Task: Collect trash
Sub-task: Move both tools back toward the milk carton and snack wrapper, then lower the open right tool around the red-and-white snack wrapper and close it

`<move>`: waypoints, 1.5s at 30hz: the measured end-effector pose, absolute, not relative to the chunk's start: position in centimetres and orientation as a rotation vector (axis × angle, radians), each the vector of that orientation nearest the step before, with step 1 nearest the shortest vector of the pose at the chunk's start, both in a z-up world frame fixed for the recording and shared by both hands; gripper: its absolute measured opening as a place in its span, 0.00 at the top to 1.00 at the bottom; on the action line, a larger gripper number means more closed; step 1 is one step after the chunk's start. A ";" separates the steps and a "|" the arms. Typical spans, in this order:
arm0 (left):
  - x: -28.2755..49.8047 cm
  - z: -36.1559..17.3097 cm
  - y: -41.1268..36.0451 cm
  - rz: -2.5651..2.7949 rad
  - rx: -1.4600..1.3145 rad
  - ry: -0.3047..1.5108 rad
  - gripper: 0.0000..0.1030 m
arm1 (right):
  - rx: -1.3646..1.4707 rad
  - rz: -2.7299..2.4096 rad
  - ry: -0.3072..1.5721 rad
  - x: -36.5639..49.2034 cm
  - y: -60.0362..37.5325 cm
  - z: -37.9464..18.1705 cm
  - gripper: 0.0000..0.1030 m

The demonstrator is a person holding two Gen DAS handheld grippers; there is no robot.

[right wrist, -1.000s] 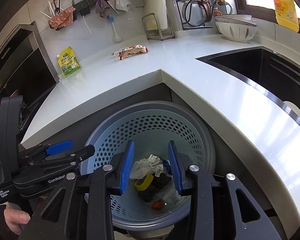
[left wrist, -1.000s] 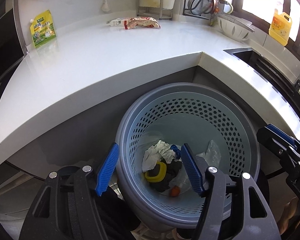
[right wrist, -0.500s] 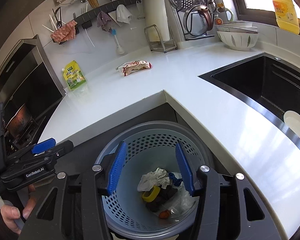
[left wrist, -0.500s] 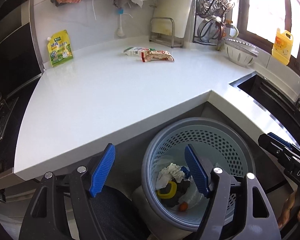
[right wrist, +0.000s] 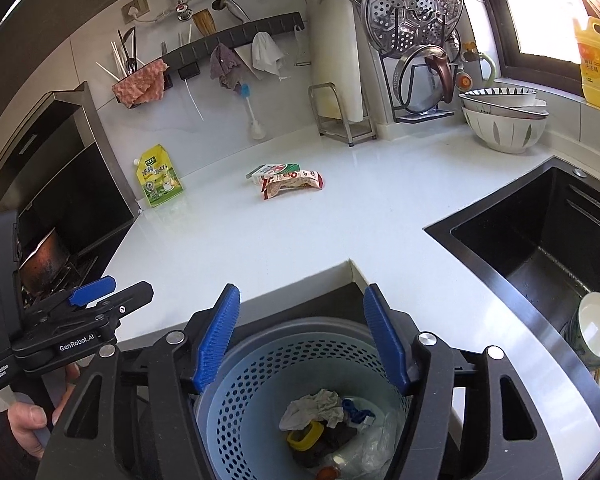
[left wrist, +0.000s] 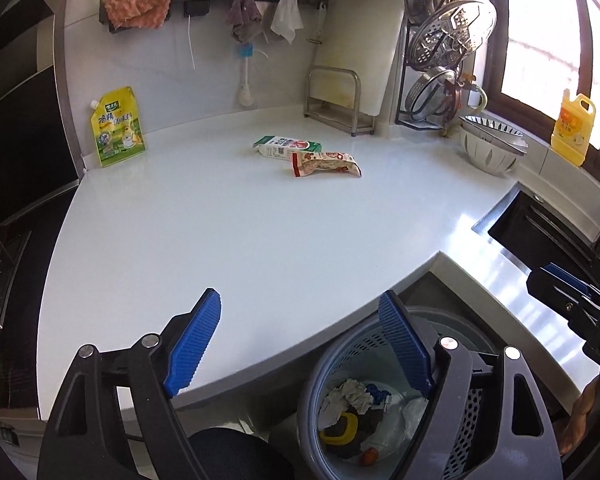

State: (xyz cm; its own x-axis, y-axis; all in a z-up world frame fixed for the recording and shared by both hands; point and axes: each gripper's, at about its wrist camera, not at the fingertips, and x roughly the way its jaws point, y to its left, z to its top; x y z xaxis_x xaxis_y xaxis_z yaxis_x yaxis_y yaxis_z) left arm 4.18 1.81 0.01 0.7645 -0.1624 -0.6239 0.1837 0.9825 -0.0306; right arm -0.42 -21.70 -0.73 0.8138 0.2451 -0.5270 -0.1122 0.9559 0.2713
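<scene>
Both grippers, left [left wrist: 300,344] and right [right wrist: 300,336], have just been opening and hold nothing. Below them, a bin [right wrist: 260,368] holds trash. A carton [left wrist: 286,147] and wrapper [left wrist: 326,163] lie touching on the white table [left wrist: 220,232].

One perforated blue waste basket [right wrist: 256,400]; one milk carton [left wrist: 286,147]; one snack wrapper [left wrist: 326,163]; one yellow-green spouted pouch [left wrist: 117,132]; one yellow detergent jug [left wrist: 572,132]; three hanging cloths [left wrist: 138,6]; two grippers [left wrist: 300,344].
</scene>
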 end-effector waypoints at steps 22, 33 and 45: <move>20.1 0.4 4.7 -0.111 -0.042 0.701 0.16 | 0.126 0.310 0.683 18.8 -20.2 0.2 0.32; 24.7 -0.6 5.4 -0.089 -0.065 0.716 0.16 | -0.034 0.393 0.724 26.9 -17.0 -1.1 0.28; 27.0 -2.2 5.7 -0.104 -0.102 0.748 0.16 | -0.202 0.429 0.750 31.1 -14.7 -3.1 0.27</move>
State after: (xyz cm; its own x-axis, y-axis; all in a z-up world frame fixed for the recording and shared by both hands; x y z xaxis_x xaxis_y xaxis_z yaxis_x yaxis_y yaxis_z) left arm 26.99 5.75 -2.18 0.7282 -0.1302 -0.6728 0.0577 0.9899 -0.1291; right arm 31.10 -14.67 -3.09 0.6510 0.3037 -0.6956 -0.4456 0.8949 -0.0263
